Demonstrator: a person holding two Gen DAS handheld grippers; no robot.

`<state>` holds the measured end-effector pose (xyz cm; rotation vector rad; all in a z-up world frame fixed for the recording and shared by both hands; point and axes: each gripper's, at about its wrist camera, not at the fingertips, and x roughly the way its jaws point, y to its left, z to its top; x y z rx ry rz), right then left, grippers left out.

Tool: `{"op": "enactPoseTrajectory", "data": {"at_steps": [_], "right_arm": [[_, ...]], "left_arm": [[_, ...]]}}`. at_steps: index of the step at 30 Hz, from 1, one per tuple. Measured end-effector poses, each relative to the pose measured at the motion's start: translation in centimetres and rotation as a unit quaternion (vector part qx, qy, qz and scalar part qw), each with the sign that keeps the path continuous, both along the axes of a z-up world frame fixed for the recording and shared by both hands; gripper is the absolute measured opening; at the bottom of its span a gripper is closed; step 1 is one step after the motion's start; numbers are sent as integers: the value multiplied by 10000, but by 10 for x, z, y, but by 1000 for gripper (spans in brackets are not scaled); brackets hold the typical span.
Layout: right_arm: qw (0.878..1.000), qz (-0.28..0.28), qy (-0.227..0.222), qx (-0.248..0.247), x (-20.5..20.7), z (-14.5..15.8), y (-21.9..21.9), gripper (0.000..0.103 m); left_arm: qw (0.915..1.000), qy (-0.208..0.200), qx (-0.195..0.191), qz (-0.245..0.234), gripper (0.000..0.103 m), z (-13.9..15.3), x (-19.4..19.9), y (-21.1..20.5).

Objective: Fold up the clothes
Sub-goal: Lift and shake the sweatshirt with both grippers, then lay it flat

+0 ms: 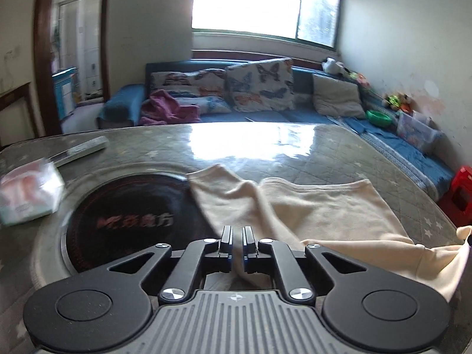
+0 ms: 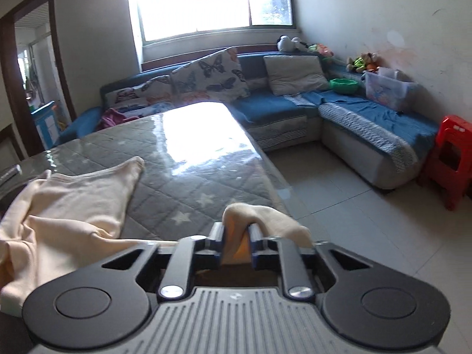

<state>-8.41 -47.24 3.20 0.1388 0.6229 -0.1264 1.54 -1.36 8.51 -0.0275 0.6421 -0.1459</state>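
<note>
Right now your right gripper (image 2: 238, 240) is pinching a fold of the cream garment (image 2: 67, 206) between barely parted fingers; your left gripper (image 1: 237, 240), nearly closed, is gripping nothing visible. Keep the cloth taut while you are pulling it flat beyond the left fingers.

Blurred tissue pack (image 1: 28, 197), edge-cropped

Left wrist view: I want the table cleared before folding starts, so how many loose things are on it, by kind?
cream garment: 1
tissue pack: 1
flat grey remote-like object: 1
Total: 3
</note>
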Motion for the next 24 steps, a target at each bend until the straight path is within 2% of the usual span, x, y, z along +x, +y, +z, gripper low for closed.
{"op": "enactPoseTrajectory", "data": {"at_steps": [1, 2, 4, 6, 11, 12, 13, 14, 16, 19, 24], "right_arm": [[10000, -35, -5, -46, -1, 0, -1, 25], [10000, -75, -15, -37, -2, 0, -3, 26], [9999, -129, -34, 15, -4, 0, -5, 30], [9999, -137, -68, 5, -2, 3, -4, 38], [9998, 94, -160, 25, 4, 8, 4, 39], [9997, 189, -168, 23, 6, 8, 8, 41], [9994, 284, -175, 22, 7, 8, 11, 43], [9991, 380, -182, 20, 9, 9, 15, 47], [9984, 541, -172, 15, 12, 8, 21, 50], [9962, 866, 15, 7, 20, -2, 36, 53], [9942, 1025, 306, -71, 23, -21, 50, 57]], "left_arm": [[10000, 29, 14, -45, 22, -1, 6, -5], [10000, 53, 33, -64, 25, -3, 13, -9], [9999, 96, 77, -60, 41, -7, 29, -18], [9998, 173, 68, -85, 42, -11, 46, -24], [9985, 435, 299, -128, 41, -28, 81, -40], [9981, 508, 338, -117, 35, -32, 86, -41], [9976, 578, 348, -136, 17, -36, 90, -41], [9973, 641, 325, -164, 10, -39, 91, -41], [9975, 646, 258, -156, 4, -41, 88, -36], [9986, 503, 180, -17, 3, -35, 74, -25], [9995, 108, 22, 287, 3, -8, 32, 3]]}}
